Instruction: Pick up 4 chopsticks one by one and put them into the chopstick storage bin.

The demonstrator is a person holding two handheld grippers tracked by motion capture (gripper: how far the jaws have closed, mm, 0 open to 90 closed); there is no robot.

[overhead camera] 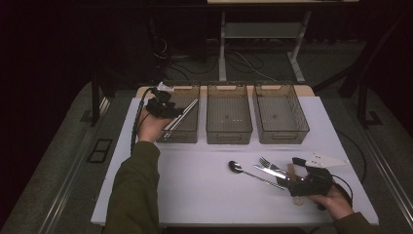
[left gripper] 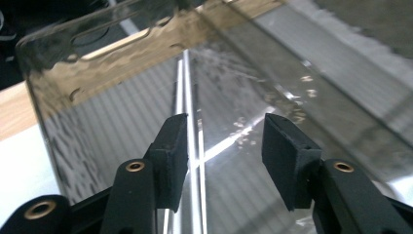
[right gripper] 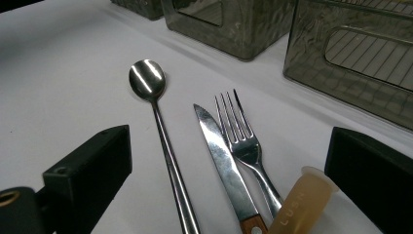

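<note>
1. Starting at the left of the high view, we see the left gripper point(overhead camera: 176, 113) held over the leftmost of three smoky clear plastic bins point(overhead camera: 181, 119), which stand in a row along the far edge of the white table point(overhead camera: 195, 195).
2. Inside that leftmost bin lie two metal chopsticks point(overhead camera: 181, 118), long and thin, running diagonally along its floor.
3. In the left gripper view, we see the jaws spread, with the chopsticks point(left gripper: 191, 146) lying side by side on the bin's ribbed floor below them; the pads press on nothing.
4. Next comes the middle bin point(overhead camera: 229, 120), then the right bin point(overhead camera: 280, 115).
5. On the table nearer the person, we find a long-handled spoon point(overhead camera: 248, 172) lying with its bowl toward the left.
6. Just beside it, a knife point(overhead camera: 268, 171) with a wooden handle and a fork point(overhead camera: 270, 165) lie close together, their tips pointing toward the bins.
7. In the right gripper view, an amber translucent tube-like piece point(right gripper: 302, 204) rests by the fork's handle; we cannot tell what it is.
8. At the far right, the right gripper point(overhead camera: 297, 176) rests low on the table, its jaws spread wide around the handle ends of the cutlery, pinching nothing.
</note>
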